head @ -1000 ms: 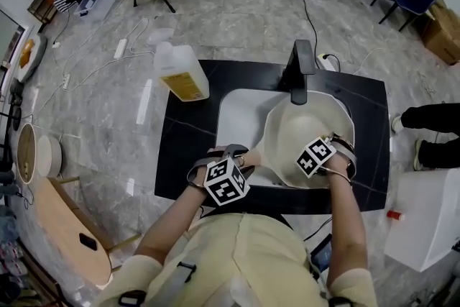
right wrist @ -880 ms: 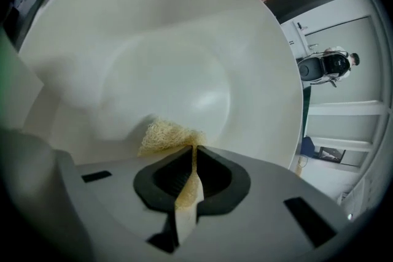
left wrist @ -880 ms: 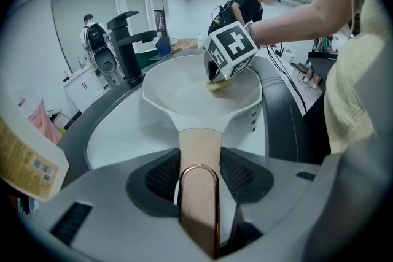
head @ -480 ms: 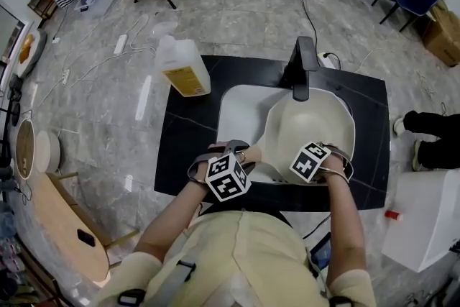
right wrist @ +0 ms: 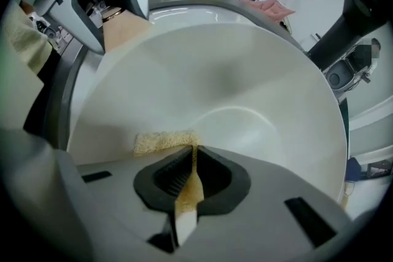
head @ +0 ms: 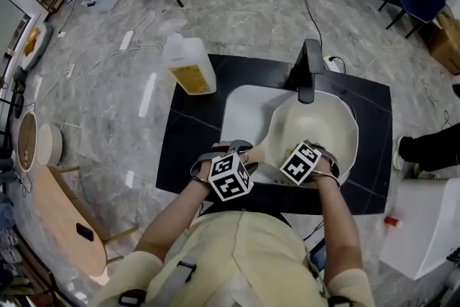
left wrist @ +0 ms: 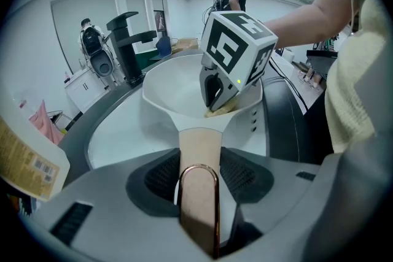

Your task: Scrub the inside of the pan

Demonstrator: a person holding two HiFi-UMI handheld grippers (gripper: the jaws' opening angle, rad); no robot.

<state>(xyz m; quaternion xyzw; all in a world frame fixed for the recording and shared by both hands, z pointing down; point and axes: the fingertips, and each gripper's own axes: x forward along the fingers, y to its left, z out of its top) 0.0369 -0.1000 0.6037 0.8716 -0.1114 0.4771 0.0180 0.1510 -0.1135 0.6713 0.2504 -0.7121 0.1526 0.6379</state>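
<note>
A cream-white pan [head: 320, 127] sits tilted in the sink, its beige handle [left wrist: 199, 150] pointing towards me. My left gripper [head: 231, 177] is shut on that handle, and the handle's copper loop [left wrist: 198, 193] lies between the jaws. My right gripper [head: 300, 162] reaches into the pan at its near wall. It is shut on a thin yellow sponge [right wrist: 164, 142], which presses flat on the pan's inner wall [right wrist: 233, 83]. In the left gripper view the right gripper [left wrist: 216, 95] and the sponge [left wrist: 222, 109] show just past the handle's root.
The white sink [head: 241, 111] is set in a black counter [head: 187, 147], with a black faucet [head: 310, 68] over the pan's far rim. A translucent bottle with a yellow label [head: 190, 67] stands at the counter's back left corner. Cables run across the grey floor beyond.
My right gripper has slid left along the pan's near wall with the sponge. The left gripper keeps its hold on the handle in much the same place.
</note>
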